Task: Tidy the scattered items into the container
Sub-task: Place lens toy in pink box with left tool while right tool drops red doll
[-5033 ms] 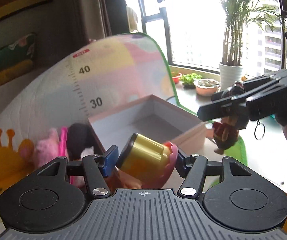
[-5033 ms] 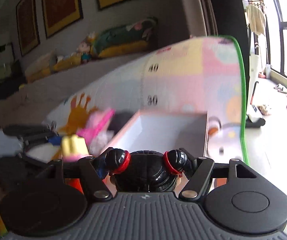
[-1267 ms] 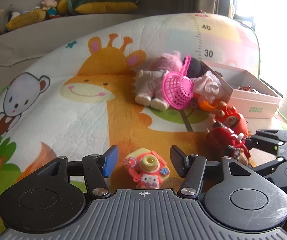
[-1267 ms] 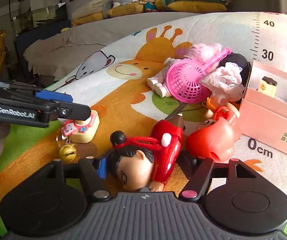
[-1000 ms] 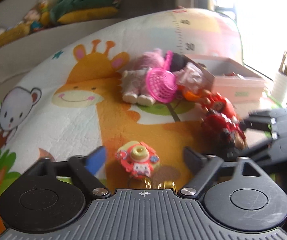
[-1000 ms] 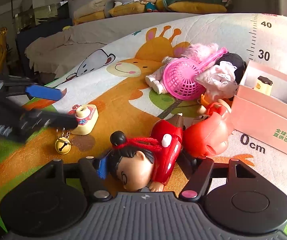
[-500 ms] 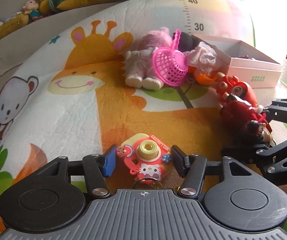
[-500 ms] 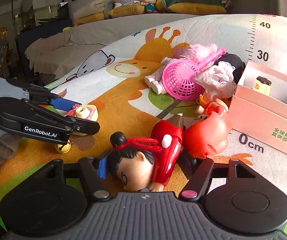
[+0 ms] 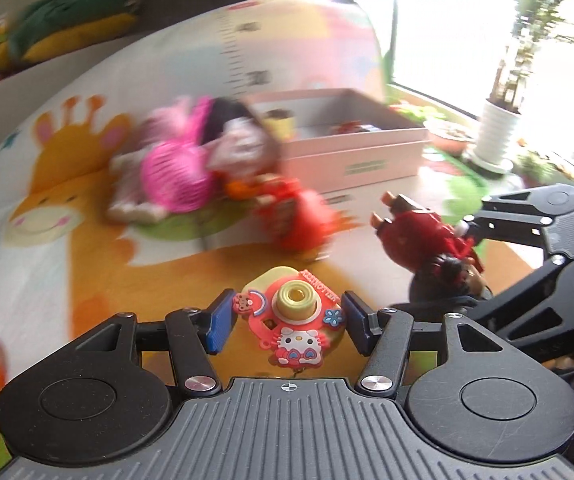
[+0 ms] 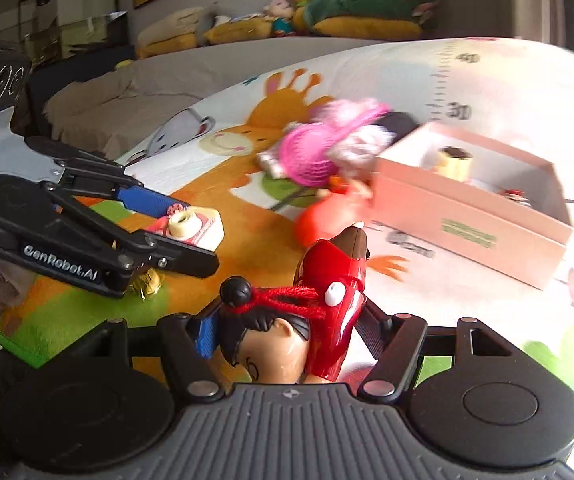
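We're over a cartoon giraffe play mat w/ a ruler scale printed up its far side. Far end of the mat: open pale-pink cardboard box, already holding a small yellow toy w/ dark top and some red bits we can't make out. Just beside the box's near-left corner sits a blurred heap: pink mesh plastic basket on top of a pink plush doll, plus a dark-haired frilly doll. A round red plastic toy lies btwn that heap and our grippers, roughly on the line to the box.

Left gripper: blue pads closed snug on both sides of a flat pink-and-cream toy camera w/ cat-face badge. Lens faces up; its long side spans across the jaws. A gold bell hangs under it, seen from the right wrist view.

Right gripper: clamped on a glossy red-dressed figurine w/ black hair buns and red yarn tie. Head sits at the jaw base, body runs forward along the fingers, brown feet pointing toward the box. In the left wrist view it looks clear of the mat, tilted.

A sofa ledge behind carries green-and-yellow cushions; a white plant pot stands by the window.
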